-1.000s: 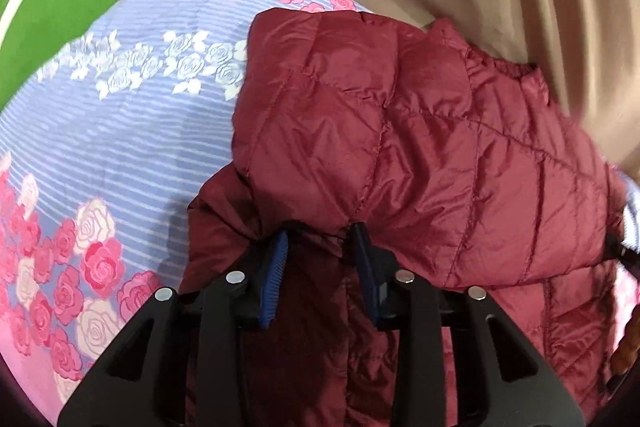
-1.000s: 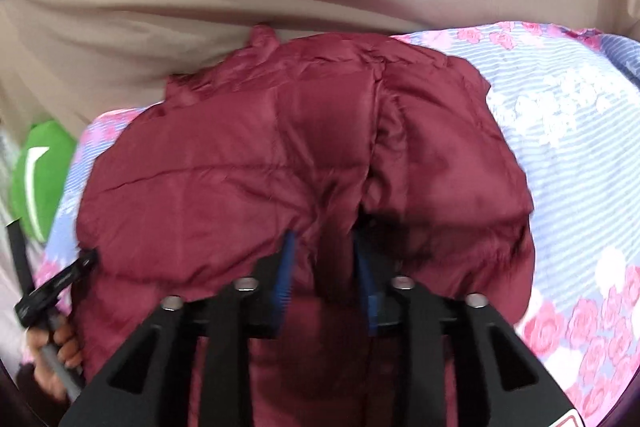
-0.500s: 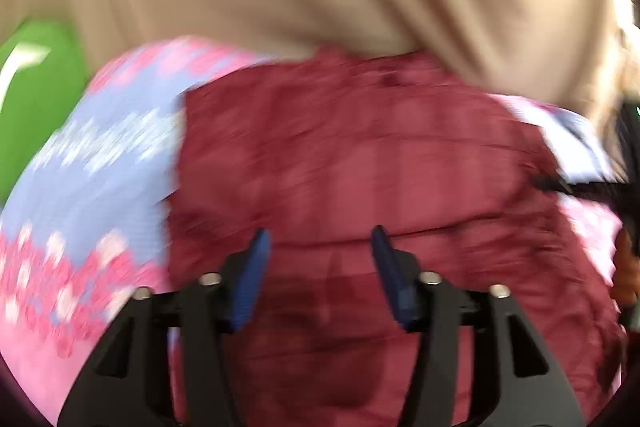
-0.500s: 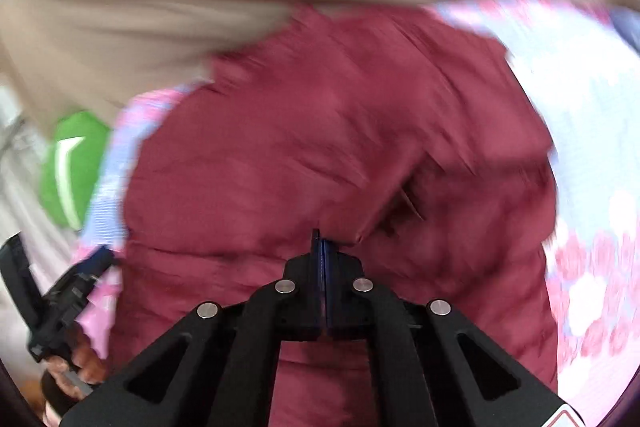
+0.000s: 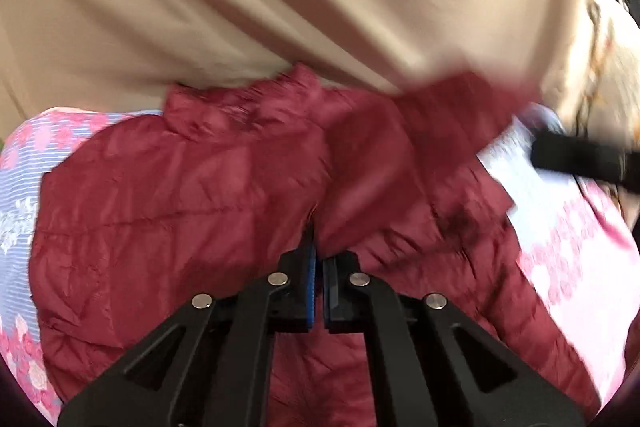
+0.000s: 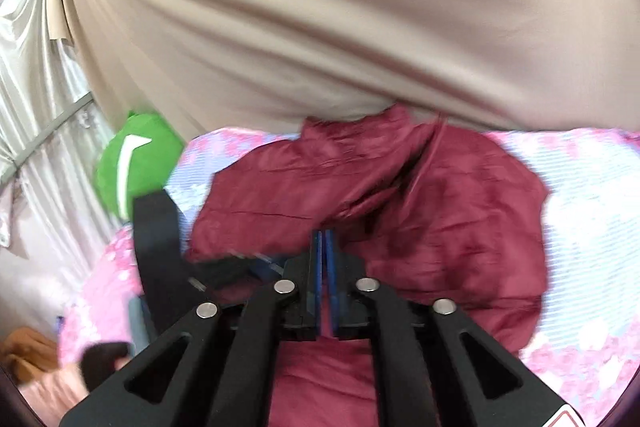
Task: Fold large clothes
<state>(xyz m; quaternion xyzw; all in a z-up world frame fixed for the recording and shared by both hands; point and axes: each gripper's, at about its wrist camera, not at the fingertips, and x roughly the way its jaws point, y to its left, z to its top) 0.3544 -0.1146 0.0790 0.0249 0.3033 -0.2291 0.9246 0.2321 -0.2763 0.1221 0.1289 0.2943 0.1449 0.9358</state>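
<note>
A dark red quilted jacket [image 5: 180, 207] lies spread on a floral bed sheet [image 5: 568, 267], collar towards the far curtain. My left gripper [image 5: 319, 259] is shut on a raised fold of the jacket at its middle, and a blurred flap runs up and right from the tips. In the right wrist view the jacket [image 6: 460, 227] is bunched. My right gripper [image 6: 323, 247] pinches a fold near its front edge, pads nearly together, jaws opening slightly with fabric between them. The left gripper's black body [image 6: 156, 247] shows at the left.
A beige curtain [image 5: 280, 7] hangs close behind the bed. A green cushion [image 6: 136, 163] sits at the bed's far left corner beside a pale curtain [image 6: 36, 107]. The sheet [image 6: 592, 247] is bare to the right of the jacket. The right gripper's body [image 5: 580, 159] shows at the right.
My left gripper let go, opened wide, moved right across the jacket and shut on a fold at its middle. My right gripper shut on a fold and rose with it.
</note>
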